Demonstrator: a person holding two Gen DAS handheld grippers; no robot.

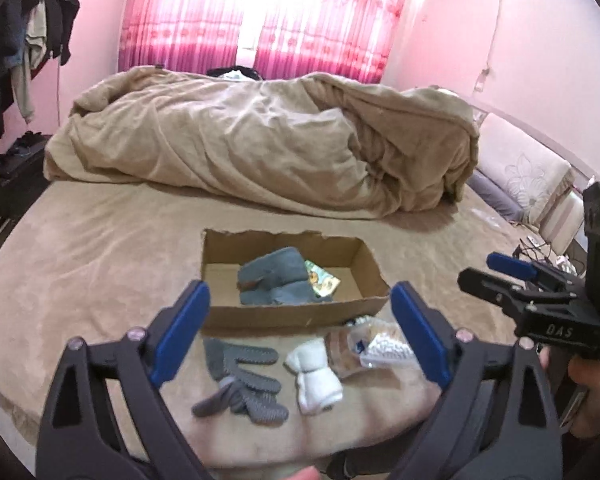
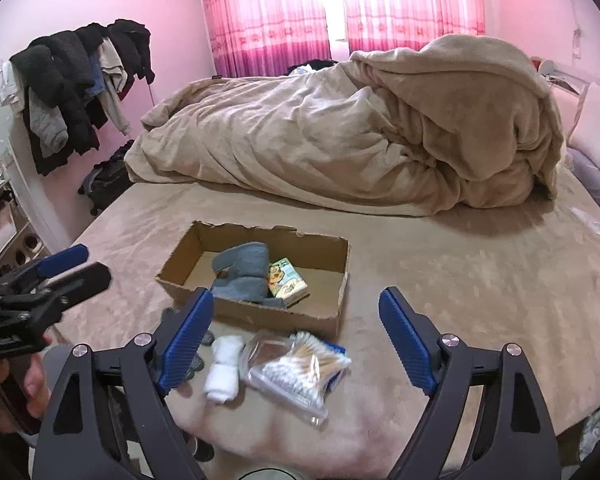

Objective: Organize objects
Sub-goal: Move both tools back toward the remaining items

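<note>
An open cardboard box (image 1: pixel 374 276) (image 2: pixel 340 276) sits on the bed and holds a blue-grey knit piece (image 1: pixel 276 278) (image 2: pixel 242 272) and a small printed packet (image 1: pixel 320 280) (image 2: pixel 286 282). In front of it lie grey gloves (image 1: pixel 244 376), a rolled white sock (image 1: pixel 314 376) (image 2: pixel 224 368) and a clear bag of cotton swabs (image 1: pixel 374 346) (image 2: pixel 296 372). My left gripper (image 1: pixel 300 328) is open and empty above the gloves and sock. My right gripper (image 2: pixel 296 340) is open and empty above the swab bag; it also shows in the left wrist view (image 1: pixel 500 276).
A bunched tan duvet (image 1: pixel 260 140) (image 2: pixel 360 128) fills the far half of the bed. Dark clothes (image 2: pixel 80 80) hang on the left wall, a dark bag (image 1: pixel 16 172) stands below them. Pillows (image 1: pixel 532 176) lie at the right. The tan sheet (image 2: pixel 480 280) lies bare to the right of the box.
</note>
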